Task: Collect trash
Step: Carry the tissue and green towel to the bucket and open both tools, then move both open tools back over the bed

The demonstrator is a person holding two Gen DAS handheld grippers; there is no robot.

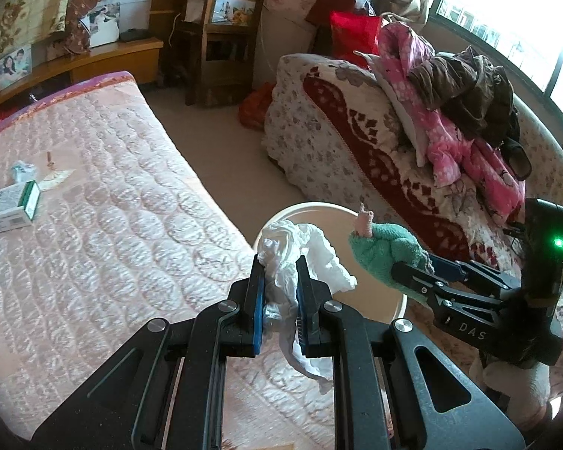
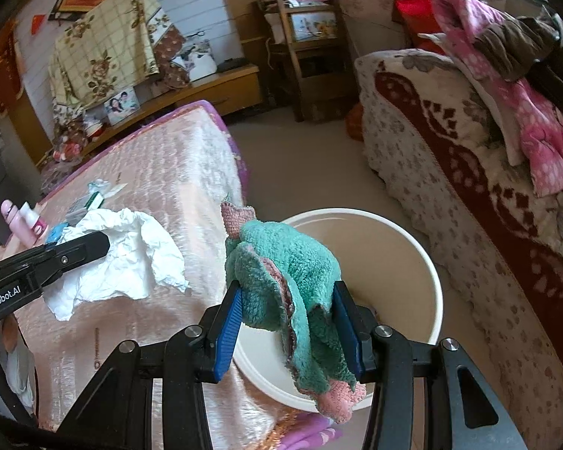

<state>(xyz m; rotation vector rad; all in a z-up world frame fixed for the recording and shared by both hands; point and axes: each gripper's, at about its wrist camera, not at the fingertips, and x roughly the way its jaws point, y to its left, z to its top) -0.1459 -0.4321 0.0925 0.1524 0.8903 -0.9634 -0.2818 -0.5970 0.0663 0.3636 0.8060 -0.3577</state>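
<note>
My left gripper (image 1: 280, 262) is shut on a crumpled white tissue (image 1: 300, 258) and holds it over the near rim of a cream bucket (image 1: 390, 303) on the floor beside the bed. My right gripper (image 2: 286, 292) is shut on a green and pink fuzzy cloth (image 2: 285, 258), held above the bucket (image 2: 398, 262). The cloth (image 1: 386, 251) and right gripper also show at the right of the left wrist view. The tissue (image 2: 127, 258) and left gripper show at the left of the right wrist view.
The pink quilted bed (image 1: 105, 206) carries a green and white box (image 1: 11, 206) and a small wrapper (image 1: 22, 168). A pink bottle (image 2: 18, 221) lies at the bed's left. A sofa (image 1: 356, 150) with piled clothes stands to the right. A wooden chair (image 1: 221, 33) stands behind.
</note>
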